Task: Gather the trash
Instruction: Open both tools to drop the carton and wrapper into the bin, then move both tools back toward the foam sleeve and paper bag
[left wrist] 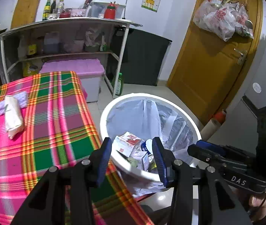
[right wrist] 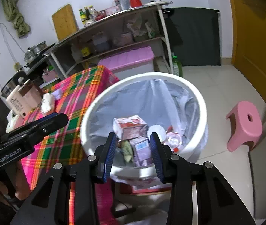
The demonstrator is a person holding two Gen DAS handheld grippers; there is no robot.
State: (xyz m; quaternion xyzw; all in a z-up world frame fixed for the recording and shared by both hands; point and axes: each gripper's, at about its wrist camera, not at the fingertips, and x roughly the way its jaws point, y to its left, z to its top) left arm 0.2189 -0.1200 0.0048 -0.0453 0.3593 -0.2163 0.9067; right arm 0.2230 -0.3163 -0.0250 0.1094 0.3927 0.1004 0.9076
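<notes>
A white round trash bin [left wrist: 106, 112] [right wrist: 198, 93] with a clear liner stands beside the table and holds several cartons and wrappers [left wrist: 131, 144] [right wrist: 133, 127]. My left gripper [left wrist: 132, 158] is open and empty, just above the bin's near rim. My right gripper [right wrist: 133, 150] is open and empty, over the bin's near side. Each gripper shows in the other's view: the right one [left wrist: 207, 148] and the left one [right wrist: 45, 123]. A cream packet [left wrist: 13, 118] [right wrist: 47, 103] lies on the plaid tablecloth [left wrist: 48, 121] [right wrist: 73, 101] beside a lilac cloth [left wrist: 20, 99].
A shelf rack [left wrist: 61, 37] with bottles and jars stands behind the table. A pink-lidded storage box [left wrist: 76, 71] sits under it. A pink stool [right wrist: 245, 125] stands on the floor at the right. A yellow door [left wrist: 217, 60] with hanging bags is behind the bin.
</notes>
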